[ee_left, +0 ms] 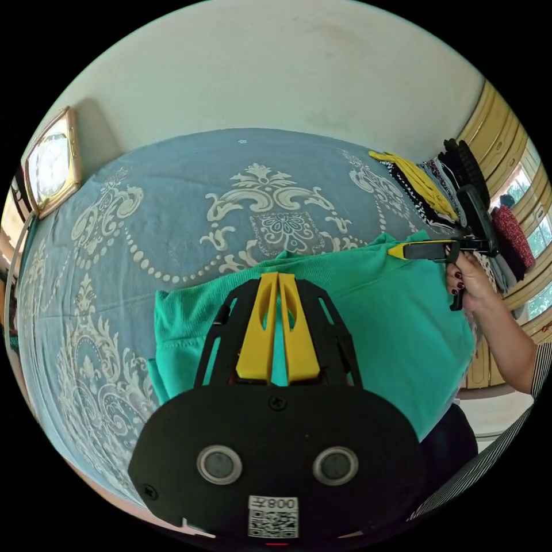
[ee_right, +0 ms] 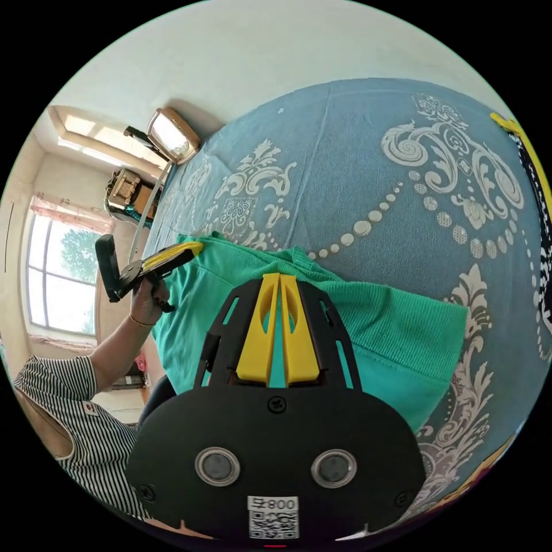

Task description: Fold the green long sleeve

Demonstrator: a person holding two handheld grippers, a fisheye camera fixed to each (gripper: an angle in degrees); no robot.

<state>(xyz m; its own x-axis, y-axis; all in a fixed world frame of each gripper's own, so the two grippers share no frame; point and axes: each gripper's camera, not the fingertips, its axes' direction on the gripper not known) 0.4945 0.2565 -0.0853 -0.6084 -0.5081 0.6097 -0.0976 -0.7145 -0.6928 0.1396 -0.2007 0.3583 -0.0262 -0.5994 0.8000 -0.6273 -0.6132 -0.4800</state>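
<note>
Both sets of yellow tongs are clenched on the top edge of the green long sleeve, one at each end of that edge. In the left gripper view, the left tongs (ee_left: 278,277) sit at centre frame, tips pressed together with green cloth caught between them. The right tongs (ee_left: 402,250) show at 2 o'clock, pinched on the far corner of the same edge, with the person's hand (ee_left: 468,282) wrapped round the handle just beyond.

In the right gripper view, the right tongs (ee_right: 279,278) are likewise closed on the ribbed hem at centre, while the left tongs (ee_right: 187,249) appear at 10 o'clock, biting the opposite corner, with the person's other hand (ee_right: 146,299) gripping them below.

The green long sleeve (ee_left: 397,322) hangs from the two grips over the near edge of a bed, its lower part draping toward 5 o'clock in the left gripper view. The blue bedspread (ee_left: 172,190) with its pale ornamental pattern spreads out behind the garment. A stack of folded clothes (ee_left: 425,184) lies on the bed at 2 o'clock in that view, and a framed clock (ee_left: 52,164) leans by the wall at 10 o'clock. A striped sleeve (ee_right: 69,379) shows at 8 o'clock in the right gripper view, near a window (ee_right: 57,287).
</note>
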